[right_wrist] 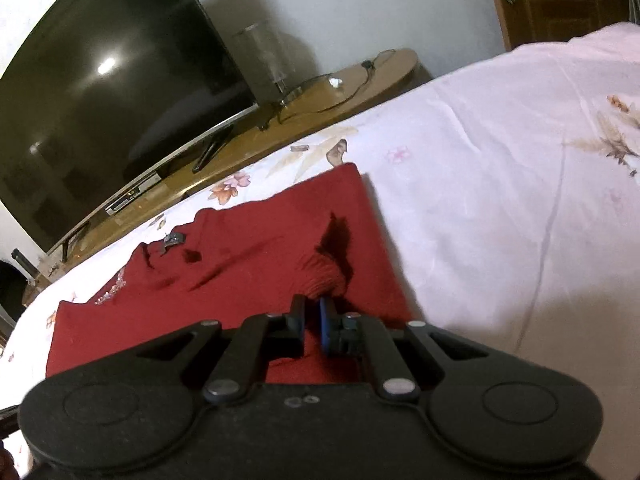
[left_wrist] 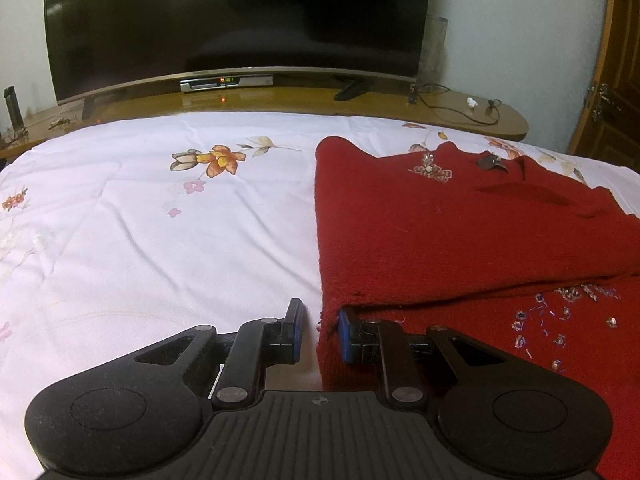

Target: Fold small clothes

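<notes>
A red knitted sweater [left_wrist: 440, 232] with beaded trim lies partly folded on the right of a white floral bed sheet [left_wrist: 160, 220]. My left gripper [left_wrist: 320, 318] sits low at the sweater's near left edge. Its right finger [left_wrist: 346, 334] is tucked under the folded layer and the cloth's edge lies between the jaws. A strip of sheet shows between the left pad and the cloth. In the right wrist view my right gripper [right_wrist: 312, 300] is shut on a bunched tuft of the sweater [right_wrist: 240, 264], lifted slightly off the flat part.
Beyond the bed stands a low wooden console [left_wrist: 280, 100] carrying a large dark television [left_wrist: 240, 20], a set-top box [left_wrist: 226, 82] and loose cables [left_wrist: 460, 108]. A wooden door [left_wrist: 612, 80] is at the far right. Bare sheet [right_wrist: 500, 160] spreads right of the sweater.
</notes>
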Motion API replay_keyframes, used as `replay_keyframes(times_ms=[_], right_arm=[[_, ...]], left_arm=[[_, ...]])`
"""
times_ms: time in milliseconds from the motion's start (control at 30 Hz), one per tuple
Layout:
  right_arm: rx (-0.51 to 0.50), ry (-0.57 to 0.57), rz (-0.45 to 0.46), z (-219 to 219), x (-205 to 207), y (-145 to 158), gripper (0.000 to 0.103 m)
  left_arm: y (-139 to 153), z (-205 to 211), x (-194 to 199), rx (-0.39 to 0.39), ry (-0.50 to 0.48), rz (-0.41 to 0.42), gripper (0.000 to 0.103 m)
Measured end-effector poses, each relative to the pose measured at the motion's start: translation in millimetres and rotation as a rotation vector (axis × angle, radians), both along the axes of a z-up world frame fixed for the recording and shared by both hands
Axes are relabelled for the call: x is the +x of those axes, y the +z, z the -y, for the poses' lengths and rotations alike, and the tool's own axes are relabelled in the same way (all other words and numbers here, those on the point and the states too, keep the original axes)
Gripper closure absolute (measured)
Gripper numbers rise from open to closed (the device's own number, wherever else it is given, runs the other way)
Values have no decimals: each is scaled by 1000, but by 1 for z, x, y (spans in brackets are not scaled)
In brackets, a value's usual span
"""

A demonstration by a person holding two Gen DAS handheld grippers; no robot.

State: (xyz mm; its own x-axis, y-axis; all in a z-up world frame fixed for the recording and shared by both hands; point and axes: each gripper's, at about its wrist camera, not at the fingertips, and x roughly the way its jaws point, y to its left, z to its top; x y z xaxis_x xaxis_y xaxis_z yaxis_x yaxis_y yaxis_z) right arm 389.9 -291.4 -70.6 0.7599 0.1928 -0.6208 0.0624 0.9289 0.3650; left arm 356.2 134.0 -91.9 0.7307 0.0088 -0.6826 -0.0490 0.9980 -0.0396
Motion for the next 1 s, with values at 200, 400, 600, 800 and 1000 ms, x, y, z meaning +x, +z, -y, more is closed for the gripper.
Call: replay_keyframes(times_ms=[200,400,600,800,1000], right_arm=[[65,-32,-42,8,4,-15,96],[108,-15,-44,13,2,-10,86],[55,11,72,24,-8,14,71],[38,13,43,27,18,9,71],[50,25,47,31,15,6,70]], left_arm=[[0,1,0,5,4,-1,85],[8,-6,-8,2,-29,-9,84],[37,-26,-10,-93,-80,127,84],[46,-11,9,-103,-207,103,84],[35,-48,-19,-147,-151,46,84]])
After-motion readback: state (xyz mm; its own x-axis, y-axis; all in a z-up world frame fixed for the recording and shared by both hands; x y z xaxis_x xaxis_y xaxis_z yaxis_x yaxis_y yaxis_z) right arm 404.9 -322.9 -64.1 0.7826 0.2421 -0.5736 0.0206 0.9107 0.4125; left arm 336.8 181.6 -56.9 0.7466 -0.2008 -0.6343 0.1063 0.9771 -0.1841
